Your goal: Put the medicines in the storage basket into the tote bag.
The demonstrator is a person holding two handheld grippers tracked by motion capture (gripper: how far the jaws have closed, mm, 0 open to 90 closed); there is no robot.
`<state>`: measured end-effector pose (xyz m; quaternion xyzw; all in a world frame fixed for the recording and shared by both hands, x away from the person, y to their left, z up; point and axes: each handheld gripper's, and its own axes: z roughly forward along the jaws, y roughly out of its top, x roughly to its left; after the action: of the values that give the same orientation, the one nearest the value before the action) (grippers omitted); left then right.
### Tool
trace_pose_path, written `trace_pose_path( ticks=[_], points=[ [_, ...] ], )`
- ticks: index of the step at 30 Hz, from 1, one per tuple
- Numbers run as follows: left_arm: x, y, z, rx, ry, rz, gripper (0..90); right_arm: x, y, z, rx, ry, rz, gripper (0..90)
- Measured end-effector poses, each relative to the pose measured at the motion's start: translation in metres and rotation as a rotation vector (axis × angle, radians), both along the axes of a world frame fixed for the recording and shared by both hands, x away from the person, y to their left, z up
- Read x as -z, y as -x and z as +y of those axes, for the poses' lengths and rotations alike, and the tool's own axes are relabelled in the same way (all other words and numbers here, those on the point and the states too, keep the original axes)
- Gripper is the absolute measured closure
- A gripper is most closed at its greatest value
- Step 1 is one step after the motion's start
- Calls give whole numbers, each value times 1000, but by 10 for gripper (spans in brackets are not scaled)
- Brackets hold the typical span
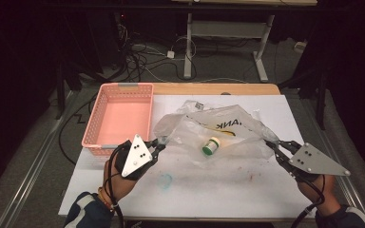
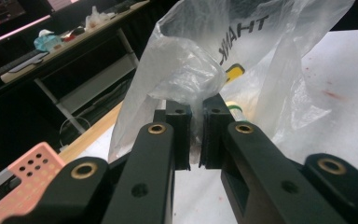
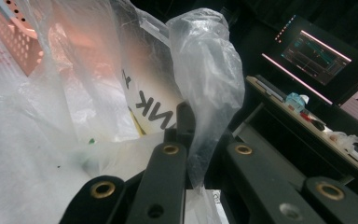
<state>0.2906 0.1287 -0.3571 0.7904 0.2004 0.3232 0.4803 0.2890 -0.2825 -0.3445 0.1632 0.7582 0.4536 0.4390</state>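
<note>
On the white-covered counter (image 1: 228, 190), the clear plastic bag (image 1: 218, 130) stretches sideways between the left hand-held gripper (image 1: 160, 144) and right hand-held gripper (image 1: 272, 145), each pinching one end; a small jar (image 1: 211, 145) sits inside.

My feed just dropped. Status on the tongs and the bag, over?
Left tongs shut on plastic bag, left handle. Right tongs shut on right handle. Small green-capped jar inside bag. Pink basket beside it, not blocking.

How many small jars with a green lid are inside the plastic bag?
1: the jar lies near the middle of the plastic bag. Folds of the bag could hide others.
</note>
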Motion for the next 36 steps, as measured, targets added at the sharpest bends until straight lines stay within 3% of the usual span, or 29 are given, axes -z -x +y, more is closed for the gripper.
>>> trace_pose_path(
  ticks=[12,25,31,36],
  points=[
    [12,-44,-18,-11,25,5,829,8,-38,7,31,-9,27,897],
    [1,-85,-42,-23,66,-20,826,1,-81,0,90,-85,47,898],
    [-3,-105,-51,-45,83,-25,826,3,-101,4,113,-83,69,897],
    [-18,-109,-49,-50,127,-51,826,-5,-111,3,129,-88,61,897]
  ],
)
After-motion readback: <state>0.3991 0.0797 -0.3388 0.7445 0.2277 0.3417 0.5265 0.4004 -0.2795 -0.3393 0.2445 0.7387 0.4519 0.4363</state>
